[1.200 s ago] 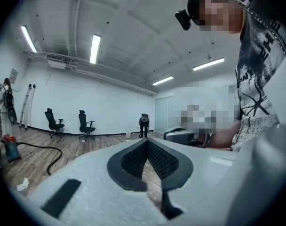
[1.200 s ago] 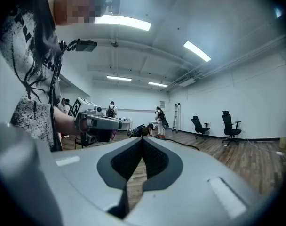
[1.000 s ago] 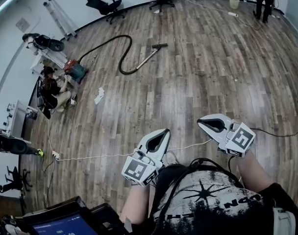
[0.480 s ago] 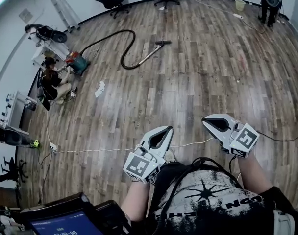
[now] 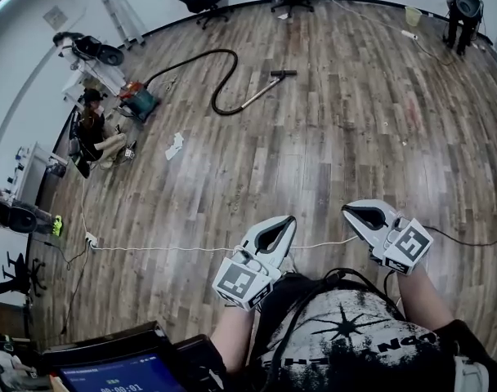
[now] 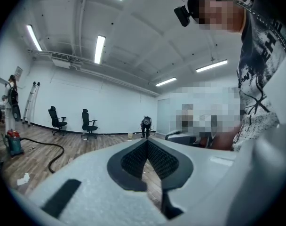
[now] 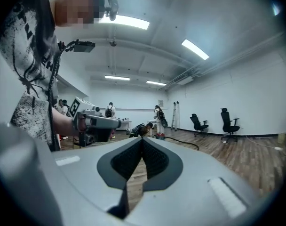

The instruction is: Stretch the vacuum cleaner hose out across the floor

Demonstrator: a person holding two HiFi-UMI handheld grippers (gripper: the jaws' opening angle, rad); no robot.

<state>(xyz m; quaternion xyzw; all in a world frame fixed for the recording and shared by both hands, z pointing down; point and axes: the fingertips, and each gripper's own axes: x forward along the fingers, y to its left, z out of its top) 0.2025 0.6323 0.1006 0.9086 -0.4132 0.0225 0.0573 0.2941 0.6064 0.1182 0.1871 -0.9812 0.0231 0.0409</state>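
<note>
Head view: the vacuum hose (image 5: 235, 62) curls across the floor from the vacuum cleaner (image 5: 142, 103), well apart from the left gripper (image 5: 289, 220) and right gripper (image 5: 347, 211). Left gripper view: jaws pressed together, pinching nothing. Right gripper view: jaws likewise together, bare.

The hose (image 5: 216, 103) lies curved by the vacuum cleaner (image 5: 142, 102), far from left gripper (image 5: 289, 219) and right gripper (image 5: 347, 210).

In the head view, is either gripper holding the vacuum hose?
No: the hose lies curled far from the left gripper and right gripper.
</note>
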